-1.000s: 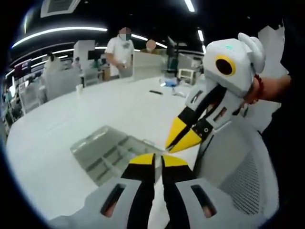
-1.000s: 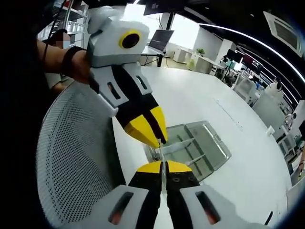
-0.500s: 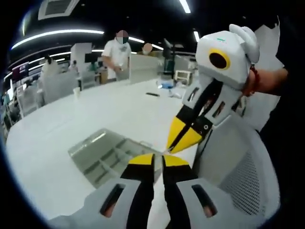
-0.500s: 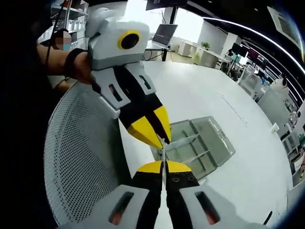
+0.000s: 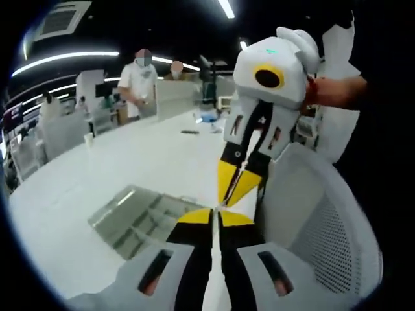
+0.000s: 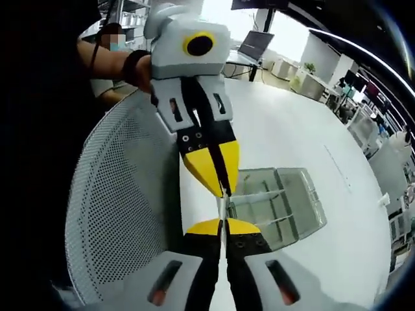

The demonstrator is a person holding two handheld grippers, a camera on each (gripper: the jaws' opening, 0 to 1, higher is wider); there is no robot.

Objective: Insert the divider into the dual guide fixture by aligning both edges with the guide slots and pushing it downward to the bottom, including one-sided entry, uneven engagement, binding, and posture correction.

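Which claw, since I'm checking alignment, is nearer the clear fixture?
Left, narrowly: the left claw tips at the fixture edge; the right claw sits just behind, both pinching the divider.

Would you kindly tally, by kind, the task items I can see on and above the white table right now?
Tongs: 2, the left tongs and the right tongs, both pinching the divider.
Divider: 1, a thin clear divider, seen edge-on.
Guide fixture: 1, the clear compartmented fixture on the table.
Total: 4.
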